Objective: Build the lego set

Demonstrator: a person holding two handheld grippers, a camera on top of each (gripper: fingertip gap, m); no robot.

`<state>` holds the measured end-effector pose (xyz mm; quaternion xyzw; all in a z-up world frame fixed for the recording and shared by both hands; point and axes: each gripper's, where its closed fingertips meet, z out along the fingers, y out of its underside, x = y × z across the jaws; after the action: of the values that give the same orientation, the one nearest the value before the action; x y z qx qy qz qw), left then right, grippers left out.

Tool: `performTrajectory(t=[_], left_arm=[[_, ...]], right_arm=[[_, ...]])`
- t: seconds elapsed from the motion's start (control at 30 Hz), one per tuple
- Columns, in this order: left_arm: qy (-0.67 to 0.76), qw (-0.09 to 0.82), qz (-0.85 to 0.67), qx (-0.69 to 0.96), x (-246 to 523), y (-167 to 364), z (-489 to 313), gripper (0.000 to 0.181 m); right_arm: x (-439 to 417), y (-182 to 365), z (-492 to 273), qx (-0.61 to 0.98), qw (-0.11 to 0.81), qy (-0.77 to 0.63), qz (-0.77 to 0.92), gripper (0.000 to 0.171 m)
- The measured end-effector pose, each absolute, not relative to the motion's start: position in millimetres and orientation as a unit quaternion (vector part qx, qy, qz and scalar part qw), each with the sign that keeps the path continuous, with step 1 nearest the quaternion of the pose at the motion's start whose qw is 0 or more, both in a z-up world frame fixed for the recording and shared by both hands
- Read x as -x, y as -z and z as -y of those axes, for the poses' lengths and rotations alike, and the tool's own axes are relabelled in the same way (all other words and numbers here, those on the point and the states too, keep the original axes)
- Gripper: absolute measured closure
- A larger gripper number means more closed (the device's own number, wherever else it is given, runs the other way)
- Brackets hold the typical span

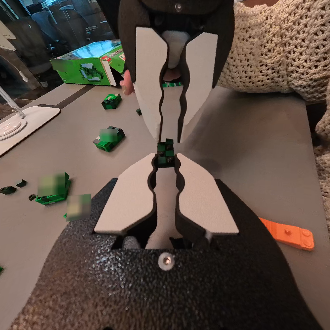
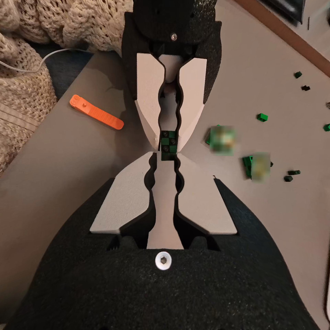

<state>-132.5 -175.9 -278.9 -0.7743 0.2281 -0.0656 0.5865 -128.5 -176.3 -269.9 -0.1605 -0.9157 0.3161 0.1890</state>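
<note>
A small checkered assembly of green and dark green Lego (image 1: 165, 155) is held just above the grey table (image 1: 241, 151). My left gripper (image 1: 166, 159) is shut on its near end. My right gripper (image 1: 169, 140) reaches in from the opposite side, jaws narrow around the far end, where a small dark green brick (image 1: 169, 142) sits. In the right wrist view the assembly (image 2: 168, 142) sits between the left gripper's tips (image 2: 168, 141), and its lower end lies between my right gripper's tips (image 2: 167, 155). The two grippers meet tip to tip.
An orange brick separator (image 1: 289, 235) (image 2: 96, 112) lies near the table's edge. Green sub-builds (image 1: 111, 101) (image 1: 109, 141) and loose small bricks (image 1: 8, 190) (image 2: 262, 117) are scattered about. A green box (image 1: 85, 71) lies at the back. A person's knitted beige sleeve (image 1: 276, 53) (image 2: 26, 71) borders the table.
</note>
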Motion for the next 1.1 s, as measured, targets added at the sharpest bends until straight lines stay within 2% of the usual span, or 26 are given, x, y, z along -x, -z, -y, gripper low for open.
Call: performTrajectory(t=[0.1,0.17,0.33,0.4,0.6,0.83,1.1], left_arm=[[0.073,0.597,-0.209,0.771,137,275,176,0.164],[0.080,0.607,-0.186,0.768,143,271,175,0.164],[0.119,0.638,-0.113,0.752,161,257,176,0.165],[0.133,0.647,-0.095,0.744,166,254,177,0.165],[0.143,0.647,-0.090,0.743,166,253,178,0.164],[0.146,0.641,-0.098,0.747,164,255,177,0.164],[0.152,0.635,-0.106,0.750,162,256,177,0.164]], right_arm=[[134,265,176,0.150,0.220,-0.323,0.908,0.146],[144,256,175,0.123,0.282,-0.333,0.891,0.138],[158,224,169,-0.021,0.554,-0.329,0.765,0.135],[154,224,170,-0.074,0.617,-0.291,0.728,0.137],[160,240,176,-0.090,0.632,-0.239,0.731,0.132],[165,243,178,-0.094,0.650,-0.206,0.725,0.152],[168,244,180,-0.086,0.644,-0.207,0.731,0.155]])
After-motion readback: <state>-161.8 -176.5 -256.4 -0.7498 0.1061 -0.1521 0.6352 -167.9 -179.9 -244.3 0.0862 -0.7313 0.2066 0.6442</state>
